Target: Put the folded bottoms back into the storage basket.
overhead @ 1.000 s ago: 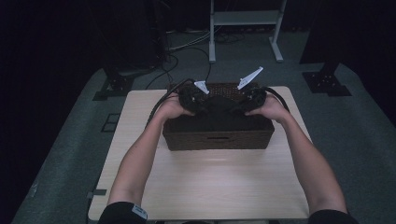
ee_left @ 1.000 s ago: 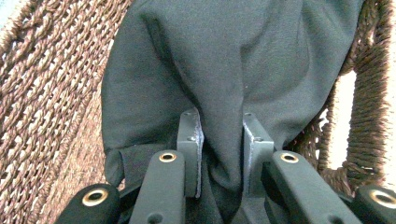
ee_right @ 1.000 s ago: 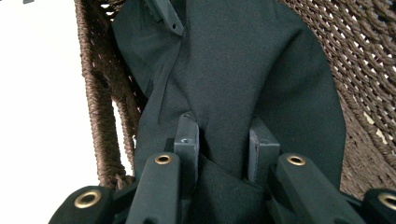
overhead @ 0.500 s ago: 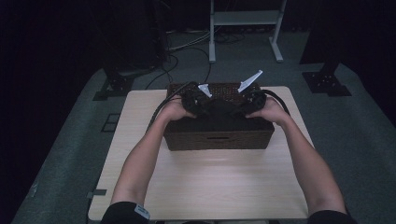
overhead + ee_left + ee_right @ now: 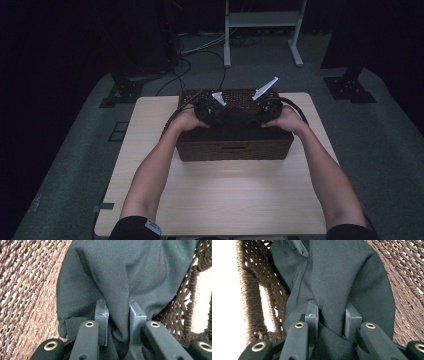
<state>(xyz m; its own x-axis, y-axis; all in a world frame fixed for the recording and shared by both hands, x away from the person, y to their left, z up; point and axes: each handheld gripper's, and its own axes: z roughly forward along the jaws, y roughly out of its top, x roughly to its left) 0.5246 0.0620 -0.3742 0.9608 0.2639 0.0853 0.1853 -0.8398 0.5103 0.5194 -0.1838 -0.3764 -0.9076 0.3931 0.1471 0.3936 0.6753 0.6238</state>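
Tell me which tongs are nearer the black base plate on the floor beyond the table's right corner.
Right. The right tongs, shut on the dark cloth, sit at the basket's right half, toward the plate; the left tongs grip it farther left.

Dim, dark-edged high view (gripper views sharper, whites blown out).

Dark cloth (image 5: pixel 120 277) (matte, creased) bunched inside brown woven basket (image 5: pixel 235 149) on table.
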